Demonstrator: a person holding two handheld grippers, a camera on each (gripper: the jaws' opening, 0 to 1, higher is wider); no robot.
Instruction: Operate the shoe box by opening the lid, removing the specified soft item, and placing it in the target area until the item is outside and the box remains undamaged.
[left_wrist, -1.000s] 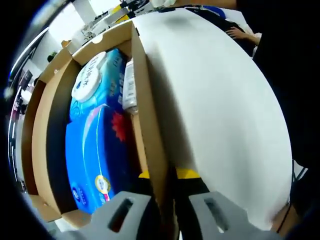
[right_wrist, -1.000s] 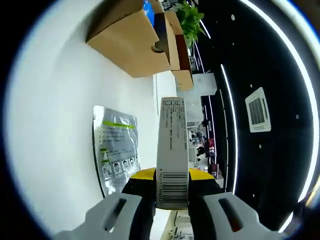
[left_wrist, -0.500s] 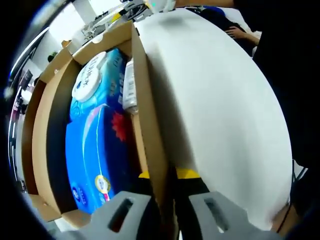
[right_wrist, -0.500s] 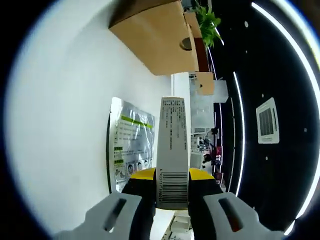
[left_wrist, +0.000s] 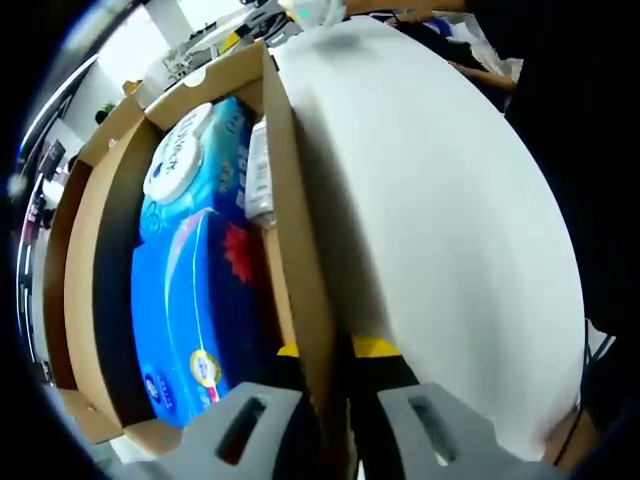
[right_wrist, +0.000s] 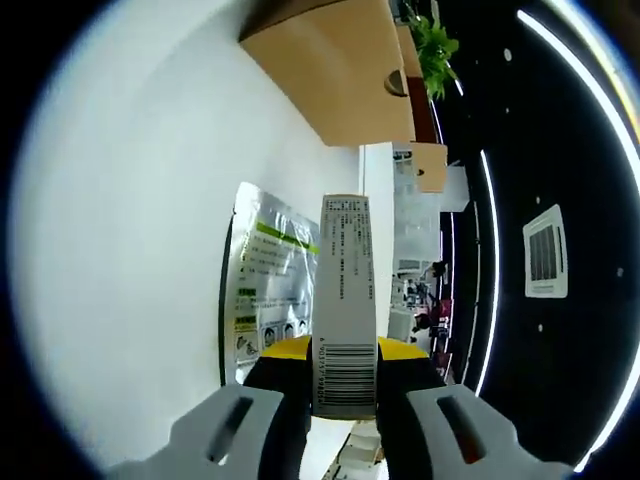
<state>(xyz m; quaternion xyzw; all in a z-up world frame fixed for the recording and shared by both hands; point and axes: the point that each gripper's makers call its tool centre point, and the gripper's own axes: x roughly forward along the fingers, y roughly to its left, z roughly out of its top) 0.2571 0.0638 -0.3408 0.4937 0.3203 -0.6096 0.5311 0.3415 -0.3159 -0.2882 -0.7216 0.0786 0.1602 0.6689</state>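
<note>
Left gripper view: the left hand-held gripper pinches the cardboard wall of the open shoe box, with the blue pack of wipes just to its left, inside. The right hand-held gripper is clamped on a thin packet, held out over the white surface beside a silver pouch lying there. The packet looks light, soft and bendable, so a mid-edge pinch suits it.
</note>
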